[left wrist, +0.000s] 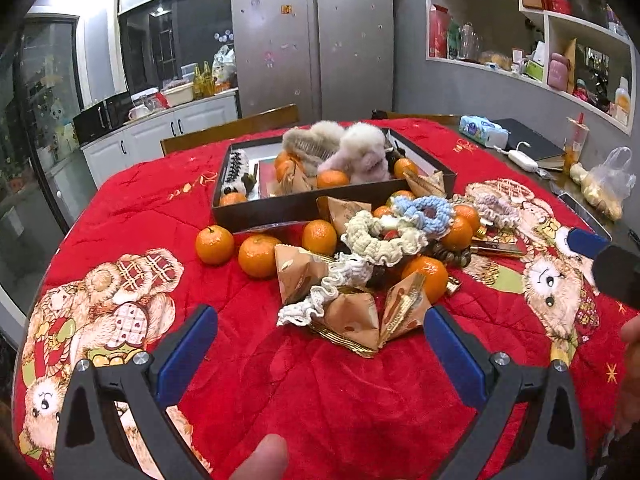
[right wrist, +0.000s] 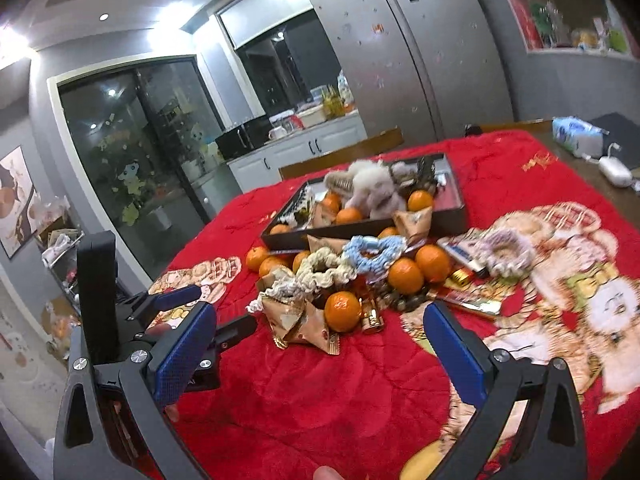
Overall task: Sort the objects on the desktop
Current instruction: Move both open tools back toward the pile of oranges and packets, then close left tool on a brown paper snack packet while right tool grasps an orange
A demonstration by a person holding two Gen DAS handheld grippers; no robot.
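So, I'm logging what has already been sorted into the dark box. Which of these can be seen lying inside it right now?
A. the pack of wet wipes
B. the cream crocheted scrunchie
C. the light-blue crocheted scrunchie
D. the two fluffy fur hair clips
D: the fluffy fur hair clips sit inside the dark box among oranges, while the light-blue scrunchie and cream scrunchie lie on the red cloth in front of it.

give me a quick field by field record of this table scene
surface: red quilted cloth with bear prints
container: dark shallow rectangular box, holding fluffy hair clips and some oranges
loose pile: small round oranges, cream crocheted scrunchie, light blue crocheted scrunchie, tan paper snack packets
left gripper: open, empty, short of the pile
right gripper: open, empty
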